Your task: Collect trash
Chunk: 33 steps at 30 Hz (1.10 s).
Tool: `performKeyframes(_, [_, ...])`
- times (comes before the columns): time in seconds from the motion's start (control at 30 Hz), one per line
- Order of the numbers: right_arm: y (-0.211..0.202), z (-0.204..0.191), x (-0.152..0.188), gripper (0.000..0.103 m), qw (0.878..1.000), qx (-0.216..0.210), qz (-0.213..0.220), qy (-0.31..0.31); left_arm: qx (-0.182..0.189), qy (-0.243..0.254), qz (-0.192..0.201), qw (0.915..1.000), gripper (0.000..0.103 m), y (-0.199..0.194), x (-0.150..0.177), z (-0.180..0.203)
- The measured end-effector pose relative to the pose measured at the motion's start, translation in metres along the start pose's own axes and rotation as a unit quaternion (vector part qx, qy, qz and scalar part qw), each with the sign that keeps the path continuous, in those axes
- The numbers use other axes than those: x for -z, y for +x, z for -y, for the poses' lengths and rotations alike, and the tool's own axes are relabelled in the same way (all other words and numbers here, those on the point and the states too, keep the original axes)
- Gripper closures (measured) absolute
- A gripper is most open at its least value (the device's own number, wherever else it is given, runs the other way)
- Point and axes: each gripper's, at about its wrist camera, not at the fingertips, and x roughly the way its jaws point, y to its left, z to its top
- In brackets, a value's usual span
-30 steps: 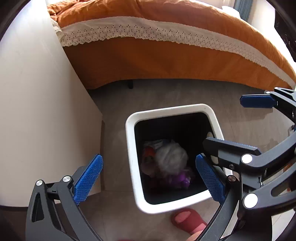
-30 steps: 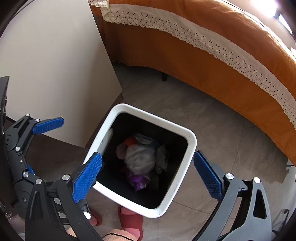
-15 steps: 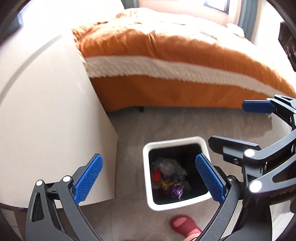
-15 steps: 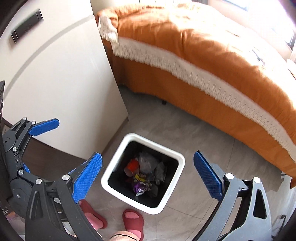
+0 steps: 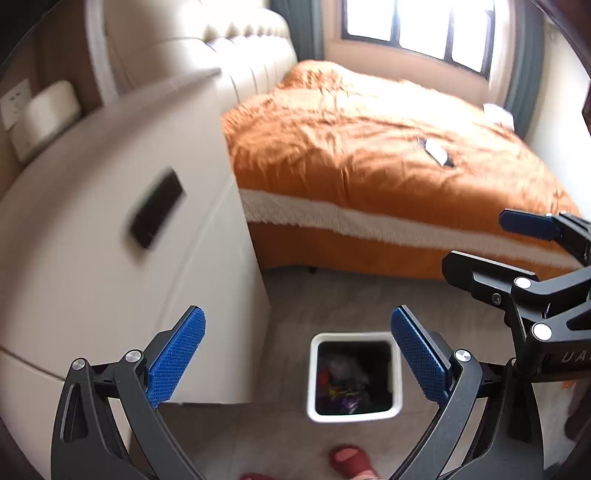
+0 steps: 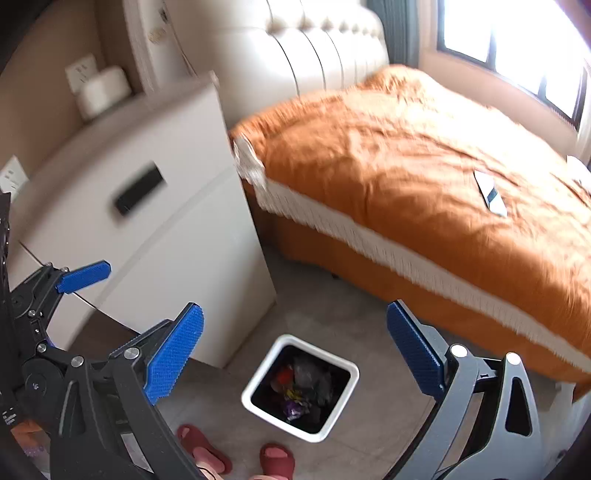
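Note:
A white square bin (image 5: 313,373) (image 6: 258,380) stands on the grey floor far below me, with mixed trash (image 5: 341,384) (image 6: 301,389) inside: crumpled wrappers, something red, something purple. My left gripper (image 5: 295,354) is open and empty, high above the bin. My right gripper (image 6: 295,354) is also open and empty; it shows at the right edge of the left wrist view. A flat white wrapper (image 5: 437,151) (image 6: 490,194) lies on the orange bedspread.
A white bedside cabinet (image 5: 110,240) (image 6: 147,206) with a dark handle stands left of the bin. An orange bed (image 5: 369,158) (image 6: 424,177) with a white lace band fills the right. A person's red slippers (image 6: 275,459) are beside the bin. A window (image 5: 417,26) is behind.
Both grippers have risen well away from the bin, which now looks small and far below. The bed top, cabinet top and window have come into view. Both stay open.

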Motion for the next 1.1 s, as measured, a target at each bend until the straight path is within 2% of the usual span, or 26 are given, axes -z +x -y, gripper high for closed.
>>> performKeyframes(0.13, [-0.044,-0.016,-0.029,0.004,0.999,-0.034,0.036,0.0,-0.012,-0.022,0.029,0.9993,0.005,-0.05,-0.022,-0.009])
performKeyframes(0.37, [-0.102,-0.048,-0.075,0.004,0.991,-0.083,0.102,-0.028,-0.077,-0.044,0.083,0.9926,0.005,-0.136,-0.052,-0.028])
performKeyframes(0.5, [-0.129,-0.071,-0.098,0.004,0.982,-0.116,0.14,-0.048,-0.121,-0.074,0.105,0.9843,0.005,-0.18,-0.062,-0.045])
performKeyframes(0.63, [-0.155,-0.095,-0.119,0.004,0.969,-0.16,0.174,-0.076,-0.166,-0.105,0.122,0.973,0.005,-0.221,-0.063,-0.062])
performKeyframes(0.8, [-0.178,-0.136,-0.133,0.004,0.952,-0.209,0.189,-0.123,-0.233,-0.143,0.136,0.9521,0.005,-0.275,-0.056,-0.087])
performKeyframes(0.87, [-0.186,-0.156,-0.137,0.004,0.946,-0.224,0.188,-0.14,-0.243,-0.163,0.147,0.9448,0.005,-0.297,-0.048,-0.099])
performKeyframes(0.97, [-0.194,-0.183,-0.14,0.004,0.938,-0.261,0.178,-0.143,-0.278,-0.183,0.151,0.931,0.005,-0.329,-0.032,-0.123])
performKeyframes(1.1, [-0.218,-0.229,-0.133,0.004,0.926,-0.27,0.202,-0.168,-0.301,-0.211,0.157,0.9167,0.005,-0.365,-0.009,-0.157])
